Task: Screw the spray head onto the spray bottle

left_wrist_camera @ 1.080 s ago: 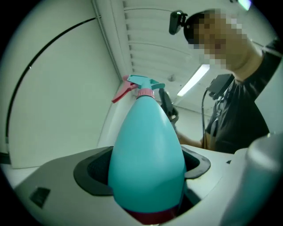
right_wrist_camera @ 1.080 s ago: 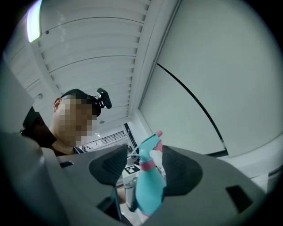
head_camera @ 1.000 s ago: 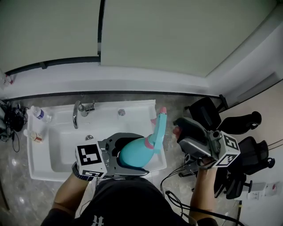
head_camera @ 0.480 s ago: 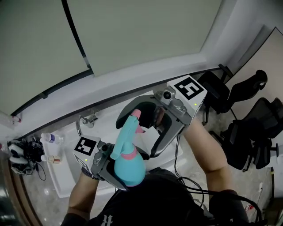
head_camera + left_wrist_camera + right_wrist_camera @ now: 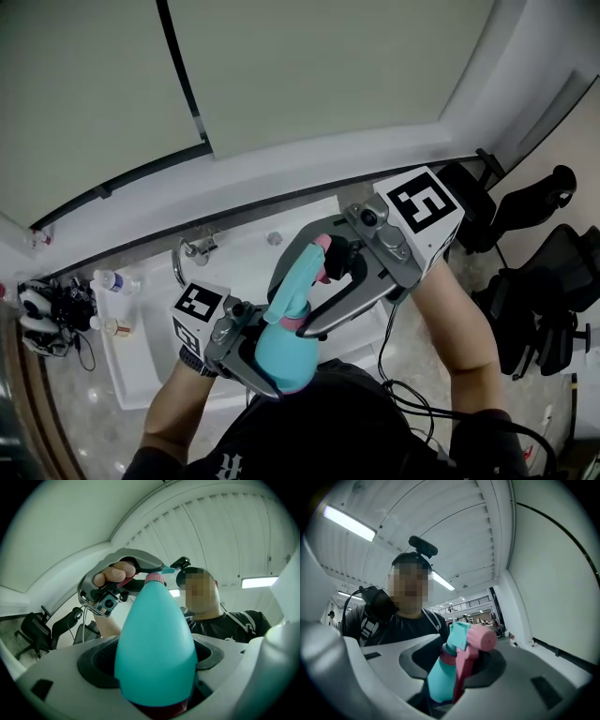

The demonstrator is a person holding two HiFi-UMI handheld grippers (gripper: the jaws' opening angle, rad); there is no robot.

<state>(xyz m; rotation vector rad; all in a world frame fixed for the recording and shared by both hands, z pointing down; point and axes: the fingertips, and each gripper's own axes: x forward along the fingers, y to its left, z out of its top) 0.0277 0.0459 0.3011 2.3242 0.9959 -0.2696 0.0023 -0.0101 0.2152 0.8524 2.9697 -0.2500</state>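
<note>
A teal spray bottle (image 5: 286, 358) with its teal-and-pink spray head (image 5: 305, 277) on top is held up in front of me, over the sink. My left gripper (image 5: 274, 364) is shut on the bottle's fat body (image 5: 154, 639), which fills the gap between its jaws. From the right, my right gripper (image 5: 317, 286) reaches round the spray head (image 5: 461, 644). Its jaws have just been closing, with the neck and the pink trigger between them, and they rest against the head. A pink collar (image 5: 292, 322) joins the head and the bottle.
A white sink (image 5: 141, 328) with a chrome tap (image 5: 185, 255) lies below the grippers. Small bottles (image 5: 105, 279) stand on the counter at the left. Black office chairs (image 5: 553, 272) fill the right side, and a cable (image 5: 394, 375) hangs from the right gripper.
The left gripper lifted and tipped the bottle more upright. The right gripper swung in from the right, went over the spray head, and its jaws narrowed round it.
</note>
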